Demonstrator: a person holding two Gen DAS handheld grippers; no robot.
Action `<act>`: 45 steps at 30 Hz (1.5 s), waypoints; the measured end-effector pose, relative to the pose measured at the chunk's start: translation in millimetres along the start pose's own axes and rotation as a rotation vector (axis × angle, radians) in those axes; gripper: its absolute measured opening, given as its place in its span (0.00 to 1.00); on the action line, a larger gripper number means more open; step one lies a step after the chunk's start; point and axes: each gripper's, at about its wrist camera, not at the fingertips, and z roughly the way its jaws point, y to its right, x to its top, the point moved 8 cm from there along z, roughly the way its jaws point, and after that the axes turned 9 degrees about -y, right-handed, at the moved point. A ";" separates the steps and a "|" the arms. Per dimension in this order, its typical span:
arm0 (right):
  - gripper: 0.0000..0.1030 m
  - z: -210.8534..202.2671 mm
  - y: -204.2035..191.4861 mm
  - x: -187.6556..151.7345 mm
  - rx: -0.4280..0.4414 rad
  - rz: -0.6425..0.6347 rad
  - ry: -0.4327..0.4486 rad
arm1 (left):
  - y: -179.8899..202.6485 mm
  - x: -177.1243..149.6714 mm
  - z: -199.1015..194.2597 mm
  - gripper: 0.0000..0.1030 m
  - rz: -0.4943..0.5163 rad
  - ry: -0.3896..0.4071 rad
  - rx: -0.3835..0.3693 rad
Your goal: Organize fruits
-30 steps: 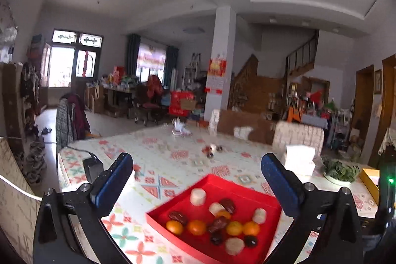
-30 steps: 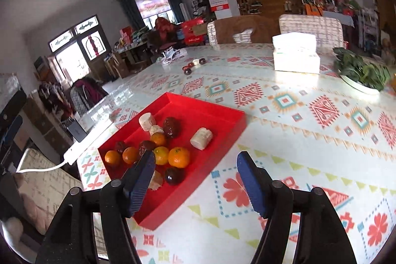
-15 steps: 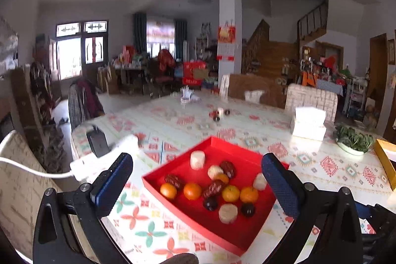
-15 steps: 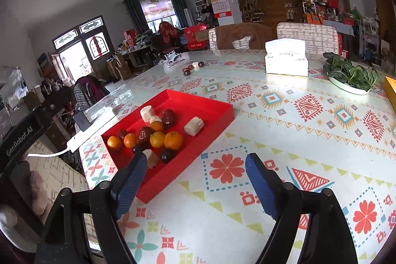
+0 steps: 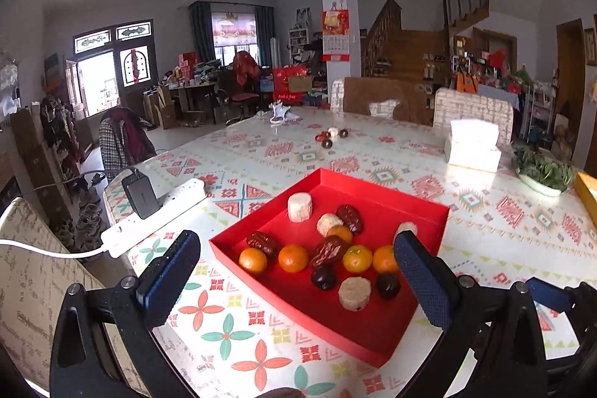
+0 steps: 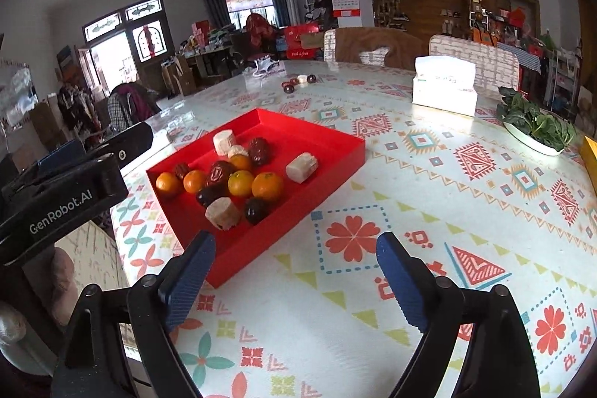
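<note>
The right gripper [image 6: 294,280] had just been widening its jaws and stood released over the patterned table [image 6: 429,204], nothing between them. The left gripper [image 5: 296,280] also gaped empty above the red tray [image 5: 358,338], where oranges [image 5: 293,258], dates and pale chunks lay clustered.

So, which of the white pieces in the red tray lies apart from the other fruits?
The white piece on the right side of the tray, lying alone; the others touch fruits.
</note>
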 end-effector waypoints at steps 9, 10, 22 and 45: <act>0.89 11.7 -14.8 2.1 -0.001 -0.025 -0.022 | -6.3 -11.8 13.7 1.00 0.015 -0.051 -0.007; 0.89 12.5 -15.9 2.1 -0.002 -0.026 -0.023 | -7.3 -12.0 14.5 1.00 0.014 -0.054 -0.006; 0.89 17.7 -19.5 -0.8 0.001 -0.021 -0.040 | -9.9 -18.1 20.7 1.00 0.013 -0.086 -0.014; 0.90 22.1 -8.0 -6.3 0.006 0.019 -0.059 | 2.5 -28.8 24.1 1.00 0.047 -0.120 -0.036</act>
